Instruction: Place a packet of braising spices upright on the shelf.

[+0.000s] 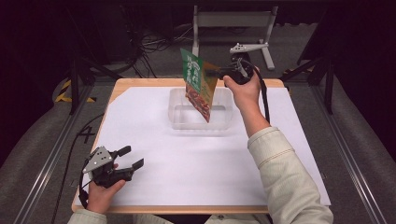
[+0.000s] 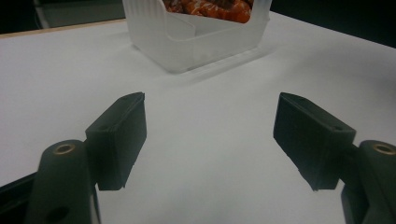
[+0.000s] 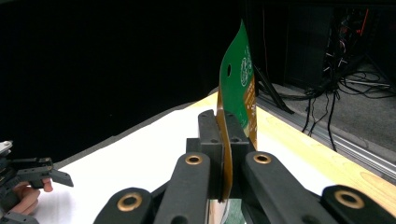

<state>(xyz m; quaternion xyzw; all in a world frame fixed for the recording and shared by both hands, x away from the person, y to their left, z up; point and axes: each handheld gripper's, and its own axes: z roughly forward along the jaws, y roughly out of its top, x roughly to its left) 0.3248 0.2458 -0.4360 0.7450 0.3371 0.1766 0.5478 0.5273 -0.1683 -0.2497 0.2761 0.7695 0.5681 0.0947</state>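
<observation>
So the right hand-held gripper (image 1: 218,72) is clenched on the edge of a green and orange snack packet (image 1: 198,84), and the right gripper view shows the packet (image 3: 237,102) pinched flat between the two jaws. The packet hangs over the clear plastic tub (image 1: 180,122) at the far middle of the counter (image 1: 154,154), with its lower corner dipping down to about the rim or just inside; it's hard to tell if it touches the bottom. Judging by that, the pickup and the carry are done, and what's left is lowering it the rest of the way, letting go and pulling the hand out. The left hand-held gripper (image 1: 128,157) sits near the front left corner of the counter, jaws spread wide with nothing in them, well apart from the tub (image 2: 196,42).
</observation>
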